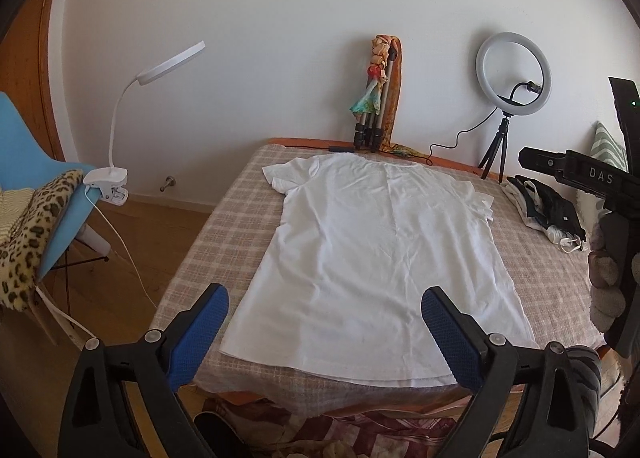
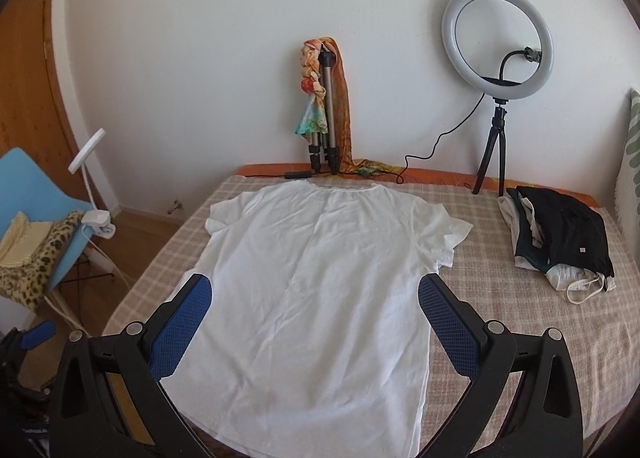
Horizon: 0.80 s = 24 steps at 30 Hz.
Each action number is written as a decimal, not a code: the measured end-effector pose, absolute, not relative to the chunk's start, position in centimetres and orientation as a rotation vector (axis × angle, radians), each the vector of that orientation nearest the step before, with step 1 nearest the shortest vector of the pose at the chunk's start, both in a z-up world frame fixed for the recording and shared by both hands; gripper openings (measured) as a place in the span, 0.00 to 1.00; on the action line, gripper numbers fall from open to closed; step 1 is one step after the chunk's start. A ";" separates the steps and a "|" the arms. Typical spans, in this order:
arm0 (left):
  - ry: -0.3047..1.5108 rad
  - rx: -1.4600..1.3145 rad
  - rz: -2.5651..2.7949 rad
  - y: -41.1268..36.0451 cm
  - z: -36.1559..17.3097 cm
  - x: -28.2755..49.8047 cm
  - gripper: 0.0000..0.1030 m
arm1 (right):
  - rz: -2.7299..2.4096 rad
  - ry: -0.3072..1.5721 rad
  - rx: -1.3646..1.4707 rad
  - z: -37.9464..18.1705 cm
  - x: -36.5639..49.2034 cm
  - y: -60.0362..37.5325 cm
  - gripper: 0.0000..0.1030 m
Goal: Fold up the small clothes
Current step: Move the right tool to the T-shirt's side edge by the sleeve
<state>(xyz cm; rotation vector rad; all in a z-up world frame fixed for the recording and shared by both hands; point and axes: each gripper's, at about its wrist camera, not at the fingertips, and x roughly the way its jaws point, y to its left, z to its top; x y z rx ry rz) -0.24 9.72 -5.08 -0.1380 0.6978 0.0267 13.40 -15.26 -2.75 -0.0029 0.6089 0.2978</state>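
A white T-shirt [image 1: 372, 254] lies spread flat on the checked bed cover [image 1: 224, 242], neck toward the wall, hem toward me. It also shows in the right wrist view [image 2: 320, 278]. My left gripper [image 1: 324, 294] is open and empty, held above the shirt's hem near the bed's front edge. My right gripper [image 2: 314, 284] is open and empty, held above the shirt's lower middle. The right gripper's black body [image 1: 580, 173] shows at the right edge of the left wrist view. A pile of dark and white clothes [image 2: 560, 238] lies on the bed to the right of the shirt.
A ring light on a small tripod [image 2: 498, 57] and a folded tripod with a colourful scarf [image 2: 324, 109] stand at the wall behind the bed. A blue chair [image 1: 36, 177] with a leopard cloth and a clip lamp [image 1: 120, 145] stands to the left. Wooden floor lies left of the bed.
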 end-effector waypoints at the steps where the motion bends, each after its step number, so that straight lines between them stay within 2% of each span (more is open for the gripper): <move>1: 0.712 -0.143 0.040 10.5 -5.6 0.0 0.89 | 0.316 0.597 -0.010 -2.6 13.8 -14.6 1.00; 3: 0.734 -0.154 0.071 12.1 -6.5 0.2 0.84 | 0.362 0.563 -0.009 -2.5 14.8 -13.2 1.00; 5: 0.757 -0.180 0.093 13.5 -7.6 0.4 0.83 | 0.398 0.546 -0.003 -2.5 16.2 -11.8 1.00; 8: 0.785 -0.232 0.117 15.3 -9.3 0.6 0.79 | 0.459 0.617 -0.014 -2.9 19.1 -9.4 1.00; 10: 0.804 -0.274 0.129 16.3 -10.4 0.7 0.70 | 0.505 0.673 -0.012 -3.4 21.1 -7.8 1.00; 14: 0.842 -0.400 0.104 17.9 -12.9 1.5 0.61 | 0.532 0.747 -0.001 -4.7 24.8 -5.4 1.00; 16: 0.866 -0.443 0.096 18.4 -14.2 1.8 0.49 | 0.555 0.782 0.011 -5.3 26.9 -4.2 1.00; 18: 0.893 -0.471 0.086 18.6 -15.2 2.2 0.42 | 0.570 0.822 0.019 -6.2 29.2 -2.8 0.95; 20: 0.909 -0.483 0.083 18.7 -16.0 2.6 0.40 | 0.569 0.862 0.031 -7.0 31.3 -1.6 0.88; 24: 0.934 -0.455 0.113 18.9 -16.8 3.2 0.40 | 0.586 0.930 0.026 -8.5 34.8 1.3 0.88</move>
